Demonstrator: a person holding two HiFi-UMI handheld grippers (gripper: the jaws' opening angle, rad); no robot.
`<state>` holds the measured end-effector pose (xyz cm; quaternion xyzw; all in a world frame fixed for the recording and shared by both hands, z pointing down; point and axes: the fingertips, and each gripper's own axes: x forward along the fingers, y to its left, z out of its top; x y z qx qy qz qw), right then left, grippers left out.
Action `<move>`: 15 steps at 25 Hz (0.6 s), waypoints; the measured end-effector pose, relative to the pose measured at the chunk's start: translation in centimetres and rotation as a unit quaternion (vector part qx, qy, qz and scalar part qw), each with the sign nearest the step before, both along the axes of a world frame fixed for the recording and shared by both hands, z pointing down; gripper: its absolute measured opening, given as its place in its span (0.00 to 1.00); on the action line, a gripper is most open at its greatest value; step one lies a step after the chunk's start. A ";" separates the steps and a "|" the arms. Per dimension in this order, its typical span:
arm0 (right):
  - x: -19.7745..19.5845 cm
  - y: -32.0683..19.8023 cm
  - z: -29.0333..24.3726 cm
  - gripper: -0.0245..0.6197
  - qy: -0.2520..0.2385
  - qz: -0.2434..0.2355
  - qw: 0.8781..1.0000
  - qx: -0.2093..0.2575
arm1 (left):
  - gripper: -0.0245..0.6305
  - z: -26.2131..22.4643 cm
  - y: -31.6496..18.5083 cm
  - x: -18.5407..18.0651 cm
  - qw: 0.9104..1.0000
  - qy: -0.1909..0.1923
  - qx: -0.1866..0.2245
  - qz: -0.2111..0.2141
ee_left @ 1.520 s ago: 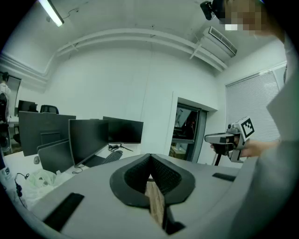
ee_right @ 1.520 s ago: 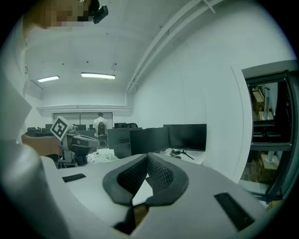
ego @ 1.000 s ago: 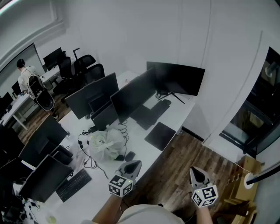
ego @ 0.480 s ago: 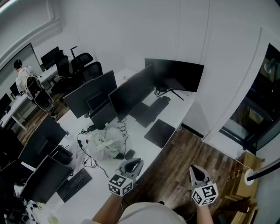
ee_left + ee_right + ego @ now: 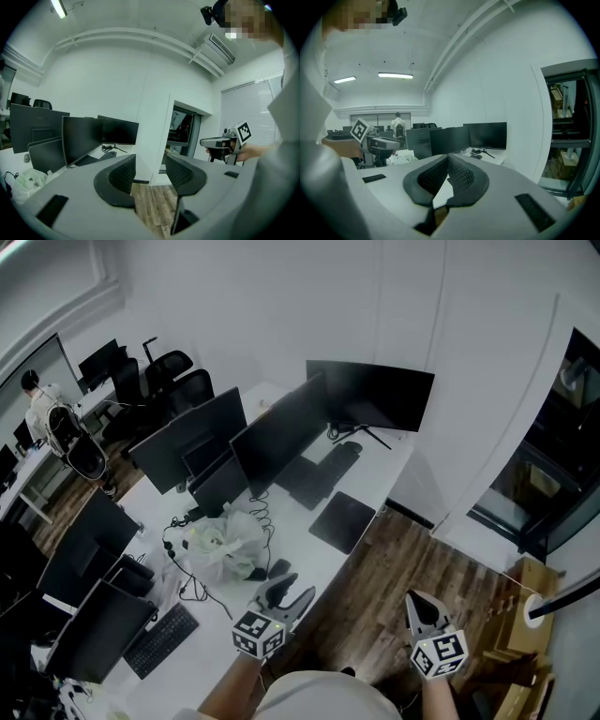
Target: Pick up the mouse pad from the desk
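black-and-white square code markers cover the cube (image 5: 258,635) on the left gripper (image 5: 292,589) and the cube (image 5: 439,654) on the right gripper (image 5: 417,606). both grippers are held low, close to the person's body, side by side, pointing forward and nearly level. the left gripper hangs over the near edge of the white table (image 5: 298,540), near a crumpled plastic bag (image 5: 223,542); its jaws have just been opening and stand moderately apart with nothing between them. the right gripper is over the wooden floor (image 5: 394,568), its jaws pressed together on nothing. the black mouse pad (image 5: 343,521) lies flat on the table near its front edge, in front of the rightmost monitor (image 5: 370,397), well apart from both grippers.
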<state>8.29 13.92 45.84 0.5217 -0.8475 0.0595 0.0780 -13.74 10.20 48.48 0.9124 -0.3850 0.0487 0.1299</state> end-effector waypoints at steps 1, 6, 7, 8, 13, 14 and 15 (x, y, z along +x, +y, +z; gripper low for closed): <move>-0.2 0.0 0.0 0.06 0.002 0.002 1.000 0.000 | 0.38 0.1 -0.1 -0.2 1.000 0.001 -0.001 0.001; -1.0 0.0 0.1 0.06 0.005 0.012 1.000 0.003 | 0.41 0.5 -0.3 -1.1 1.000 0.004 -0.002 0.010; -1.0 0.1 0.1 0.06 0.005 0.015 1.000 0.003 | 0.41 0.6 -0.4 -1.3 1.000 0.004 -0.002 0.013; -1.1 0.1 0.2 0.06 0.004 0.019 1.000 0.002 | 0.41 0.6 -0.4 -1.4 1.000 0.004 -0.002 0.015; -1.8 0.6 0.7 0.06 0.004 0.032 0.999 0.000 | 0.41 1.2 -0.5 -1.9 1.000 0.003 -0.005 0.024; -1.8 0.7 0.8 0.06 0.005 0.034 0.999 -0.001 | 0.41 1.4 -0.5 -2.0 1.000 0.003 -0.006 0.026; -1.9 0.7 1.0 0.06 0.005 0.036 0.999 -0.002 | 0.41 1.6 -0.5 -2.1 1.000 0.004 -0.008 0.027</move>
